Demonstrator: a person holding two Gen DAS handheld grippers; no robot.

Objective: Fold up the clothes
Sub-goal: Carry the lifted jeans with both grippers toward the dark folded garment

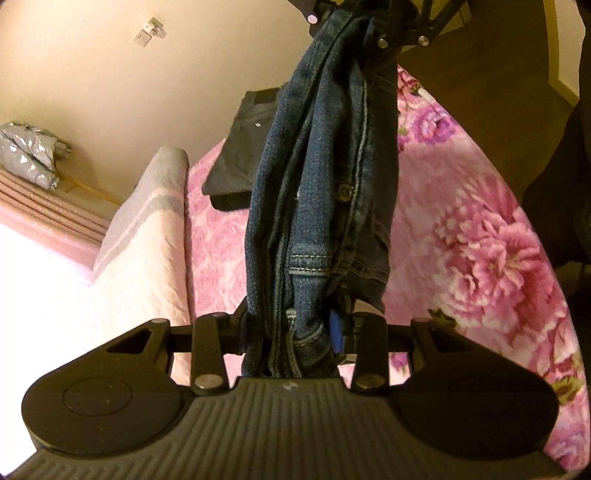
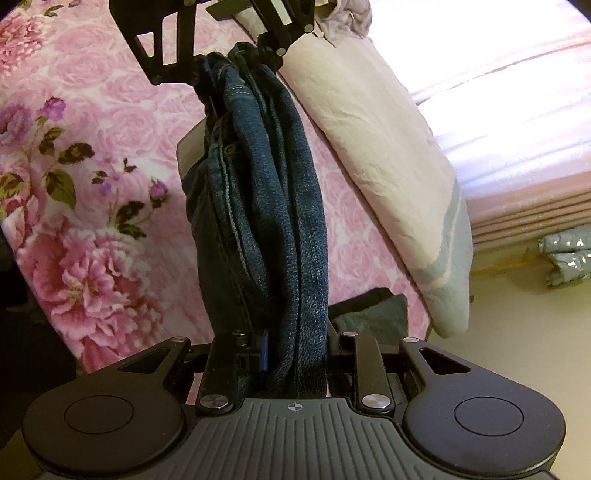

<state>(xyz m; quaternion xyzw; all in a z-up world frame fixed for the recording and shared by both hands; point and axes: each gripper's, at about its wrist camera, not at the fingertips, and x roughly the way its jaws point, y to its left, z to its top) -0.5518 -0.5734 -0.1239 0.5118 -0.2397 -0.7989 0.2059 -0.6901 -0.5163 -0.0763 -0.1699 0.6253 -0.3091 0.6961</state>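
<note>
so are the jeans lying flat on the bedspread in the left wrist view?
No, the jeans hang bunched in the air between the left gripper and right gripper, above the floral bedspread.

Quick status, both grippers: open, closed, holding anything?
Left gripper: shut on one end of the bunched blue jeans.
Right gripper: shut on the other end of the same jeans, which are lifted off the floral blanket.
</note>
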